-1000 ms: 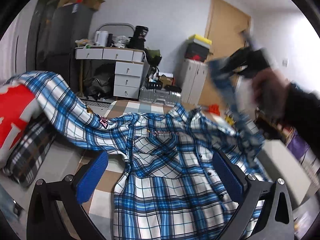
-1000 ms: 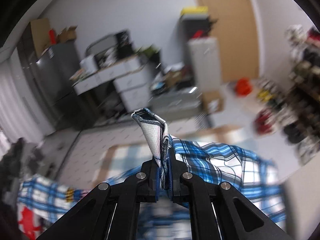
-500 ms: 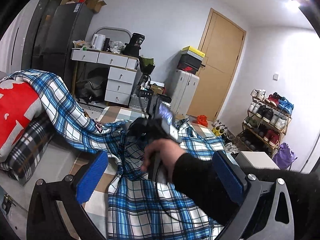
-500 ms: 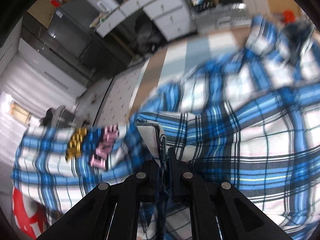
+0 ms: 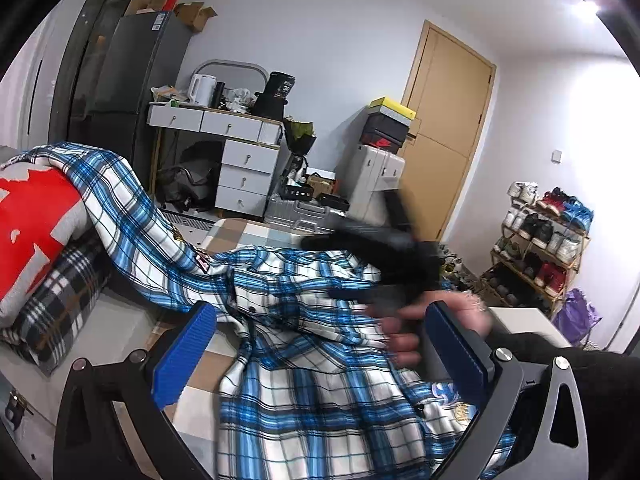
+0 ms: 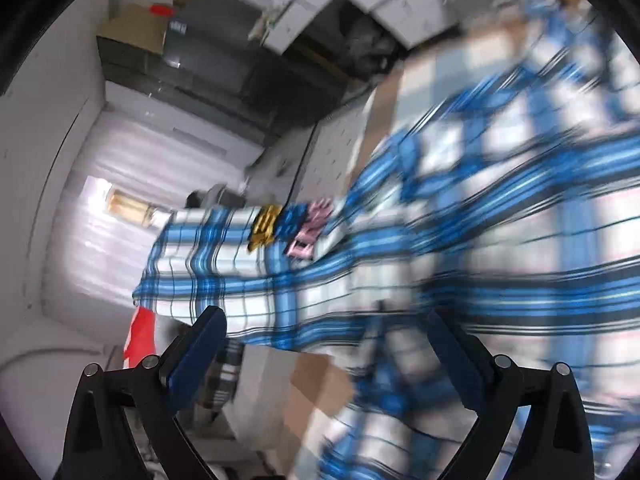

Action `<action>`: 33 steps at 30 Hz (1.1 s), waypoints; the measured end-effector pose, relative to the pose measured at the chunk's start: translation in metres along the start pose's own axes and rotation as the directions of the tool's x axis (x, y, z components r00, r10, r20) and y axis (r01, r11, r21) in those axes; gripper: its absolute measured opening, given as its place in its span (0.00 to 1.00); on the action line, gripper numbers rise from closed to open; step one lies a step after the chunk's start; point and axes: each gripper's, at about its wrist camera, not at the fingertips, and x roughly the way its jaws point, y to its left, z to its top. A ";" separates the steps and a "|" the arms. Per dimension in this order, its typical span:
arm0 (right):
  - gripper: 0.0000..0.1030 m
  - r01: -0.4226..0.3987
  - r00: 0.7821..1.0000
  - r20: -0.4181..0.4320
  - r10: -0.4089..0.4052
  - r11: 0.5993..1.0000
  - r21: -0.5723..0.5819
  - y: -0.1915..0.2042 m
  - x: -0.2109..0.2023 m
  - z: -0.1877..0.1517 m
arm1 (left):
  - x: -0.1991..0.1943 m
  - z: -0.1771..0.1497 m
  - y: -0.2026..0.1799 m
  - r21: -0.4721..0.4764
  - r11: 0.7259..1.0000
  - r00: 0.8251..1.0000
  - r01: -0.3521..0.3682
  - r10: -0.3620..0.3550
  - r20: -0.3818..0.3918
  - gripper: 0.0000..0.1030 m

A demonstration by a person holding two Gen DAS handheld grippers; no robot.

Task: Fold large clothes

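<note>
A blue, white and black plaid shirt (image 5: 320, 392) lies spread and rumpled on the checked bed surface, one sleeve (image 5: 120, 200) draped up over a red and grey pillow at the left. My left gripper (image 5: 320, 344) is open and empty just above the shirt's middle. My right gripper (image 6: 324, 344) is open and empty, hovering over the shirt (image 6: 460, 240); its view is motion-blurred. It also shows as a dark blur in a hand in the left wrist view (image 5: 384, 264), above the shirt's right side.
A red and grey pillow (image 5: 32, 224) and a black plaid cushion (image 5: 60, 304) lie at the left. Beyond the bed stand a white drawer desk (image 5: 240, 160), a silver suitcase (image 5: 376, 176), a wooden door (image 5: 444, 132) and a shoe rack (image 5: 540, 248).
My right gripper carried a shirt edge down across the shirt, then opened and let it go. It has swung from the middle to the right. The left gripper stayed open, nearly still.
</note>
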 end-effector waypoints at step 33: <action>1.00 0.659 0.744 0.018 -0.668 0.728 -0.187 -0.115 -0.146 -0.019 | 0.255 0.001 0.016 0.191 0.967 0.814 -0.169 0.246 -0.526 0.99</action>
